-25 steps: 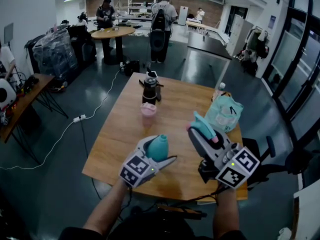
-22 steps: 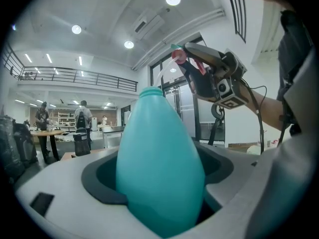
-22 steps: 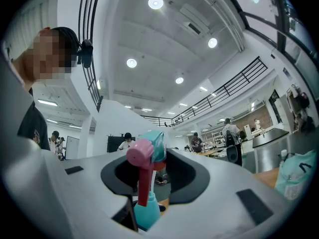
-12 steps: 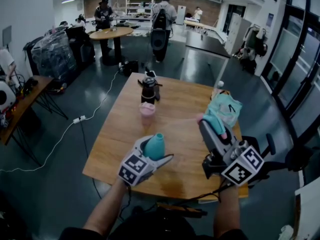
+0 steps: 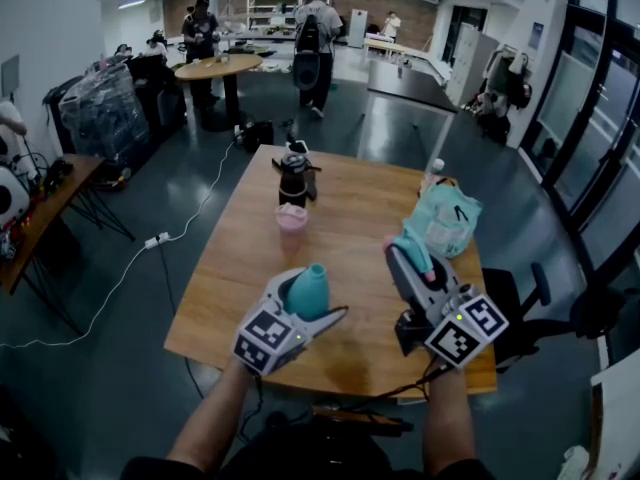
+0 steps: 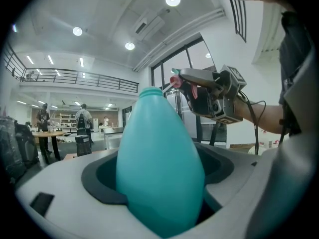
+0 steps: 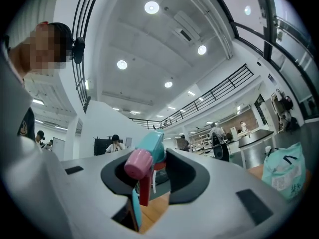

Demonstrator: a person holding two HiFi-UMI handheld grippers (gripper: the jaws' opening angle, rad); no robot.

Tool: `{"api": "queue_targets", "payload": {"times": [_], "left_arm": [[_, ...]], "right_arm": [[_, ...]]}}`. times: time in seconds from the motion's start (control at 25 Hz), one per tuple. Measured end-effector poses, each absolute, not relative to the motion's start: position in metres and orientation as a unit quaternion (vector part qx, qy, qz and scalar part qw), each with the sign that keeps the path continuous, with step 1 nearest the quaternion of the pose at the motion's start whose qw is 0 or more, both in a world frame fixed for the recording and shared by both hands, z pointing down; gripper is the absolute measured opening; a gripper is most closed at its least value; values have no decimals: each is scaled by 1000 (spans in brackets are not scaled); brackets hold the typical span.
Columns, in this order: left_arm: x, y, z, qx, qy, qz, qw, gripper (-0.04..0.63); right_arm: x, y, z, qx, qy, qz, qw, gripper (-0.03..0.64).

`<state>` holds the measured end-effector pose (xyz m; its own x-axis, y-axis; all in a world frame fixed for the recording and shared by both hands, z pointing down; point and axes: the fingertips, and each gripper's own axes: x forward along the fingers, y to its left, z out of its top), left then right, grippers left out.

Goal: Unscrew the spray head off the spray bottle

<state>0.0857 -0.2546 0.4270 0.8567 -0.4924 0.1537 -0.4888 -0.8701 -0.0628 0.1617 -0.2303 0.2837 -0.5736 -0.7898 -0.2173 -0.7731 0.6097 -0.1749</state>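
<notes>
Head view shows the unscrewing apparently done. The left tool (image 5: pixel 316 304) clamps the belly of the teal teardrop-shaped plastic spray bottle (image 5: pixel 306 290), whose neck is bare. The right tool (image 5: pixel 412 264) grips the teal plastic spray head with pink nozzle and red trigger (image 5: pixel 407 245) between jaws set fairly wide.

What remains, I judge, is parting them cleanly. The bottle should be held upright and steady so nothing spills, the head drawn clear without loosening the grip, and each lowered onto a bare part of the wooden desk (image 5: pixel 350 203).

The head sits to the right of the bottle with open space between them, both above the desk's near half.
</notes>
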Motion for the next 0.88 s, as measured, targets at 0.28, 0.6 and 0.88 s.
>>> {"api": "queue_targets", "payload": {"times": [0.28,0.6,0.88], "left_arm": [[87,-251,418,-965,252,-75,12,426],[88,-247,413,-966,249,-72,16,426],[89,-246,410,-966,247,-71,17,426]], "right_arm": [[159,-237,312,-450,885,-46,112,135],[152,-239,336,-457,884,-49,84,135],[149,-238,347,-459,883,-51,81,135]]}}
